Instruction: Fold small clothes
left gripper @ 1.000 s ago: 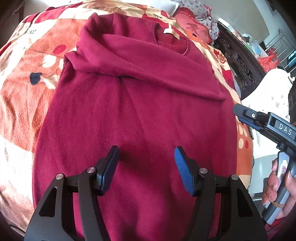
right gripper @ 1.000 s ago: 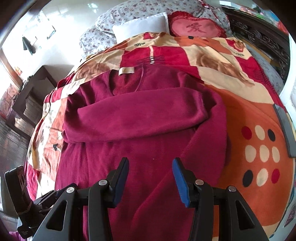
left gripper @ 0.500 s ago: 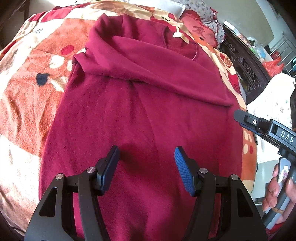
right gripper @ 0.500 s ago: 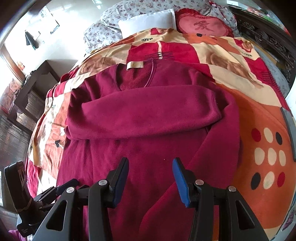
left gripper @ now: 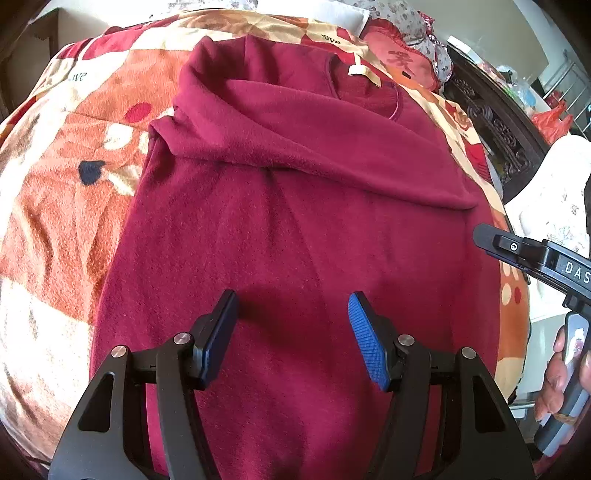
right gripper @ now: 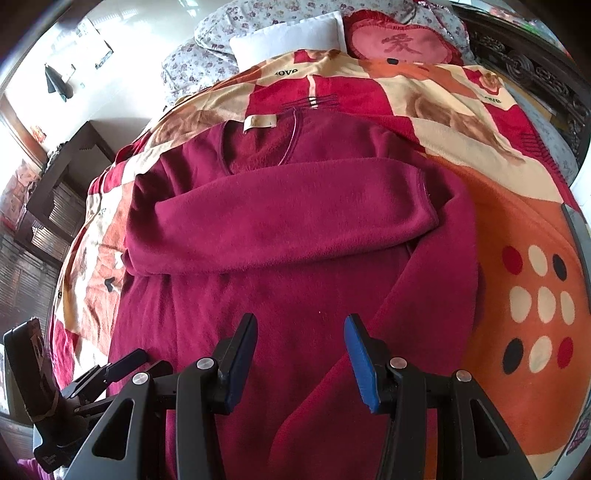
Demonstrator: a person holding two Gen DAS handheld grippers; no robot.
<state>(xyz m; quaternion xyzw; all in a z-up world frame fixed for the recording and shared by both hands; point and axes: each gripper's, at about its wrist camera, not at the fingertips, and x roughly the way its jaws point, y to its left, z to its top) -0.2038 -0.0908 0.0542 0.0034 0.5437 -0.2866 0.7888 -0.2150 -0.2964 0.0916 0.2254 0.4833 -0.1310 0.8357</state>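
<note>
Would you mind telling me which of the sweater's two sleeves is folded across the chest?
The sleeve lying crosswise below the neckline, its cuff near the sweater's right edge in the right wrist view. The other sleeve runs down that right side instead.

Little has altered over the last second. Both views have tipped slightly upward along the bed [right gripper: 517, 229]: the sweater [left gripper: 295, 229] now sits lower in each view. In the left view the pillow [left gripper: 332, 14] and the heart cushion [left gripper: 399, 59] come further in; in the right view the cushion [right gripper: 399, 44] shows more fully. The right gripper [left gripper: 532, 254] sits lower at the left view's edge than a second ago. The sweater's folds show no shift.
</note>
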